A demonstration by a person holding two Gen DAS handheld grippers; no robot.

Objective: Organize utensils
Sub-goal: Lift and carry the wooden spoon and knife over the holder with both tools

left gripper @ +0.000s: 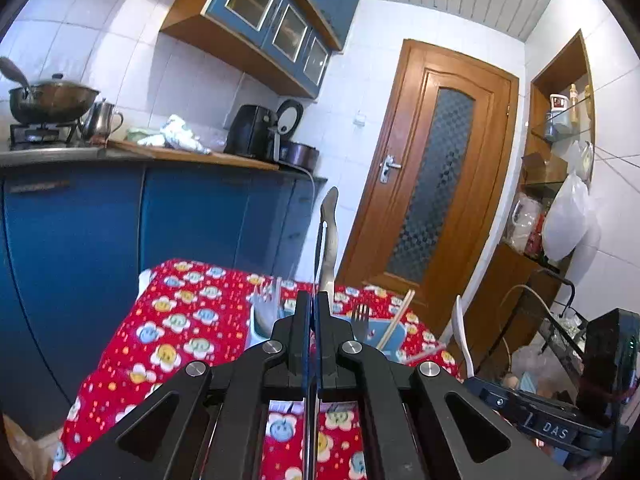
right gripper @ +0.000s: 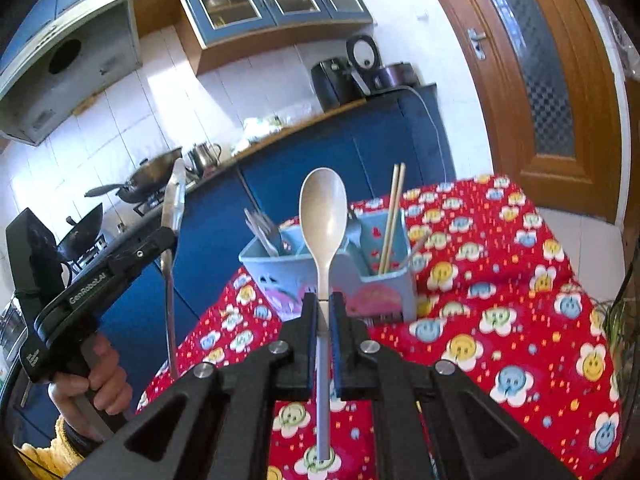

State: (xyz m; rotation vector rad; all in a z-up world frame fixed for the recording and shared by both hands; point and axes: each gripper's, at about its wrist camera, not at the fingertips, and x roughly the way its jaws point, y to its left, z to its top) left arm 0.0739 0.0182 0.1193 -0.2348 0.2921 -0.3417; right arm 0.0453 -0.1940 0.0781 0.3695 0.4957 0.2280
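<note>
Right gripper [right gripper: 324, 300] clenched on pale spoon [right gripper: 323, 208], bowl upright, just before blue caddy [right gripper: 384, 292]. Left gripper [left gripper: 313, 300] clamped on metal utensil [left gripper: 329, 236], raised above caddy on red flowered cloth [right gripper: 500, 320].

White letters reading "DAS" stood on a small dark plate on the body of the right gripper [left gripper: 554, 430], seen at the lower right of the left wrist view. "GenRobot.AI" ran in pale letters along the black arm of the left gripper [right gripper: 172, 236] in the right wrist view. Smaller print near its handle was too blurred to read.
</note>
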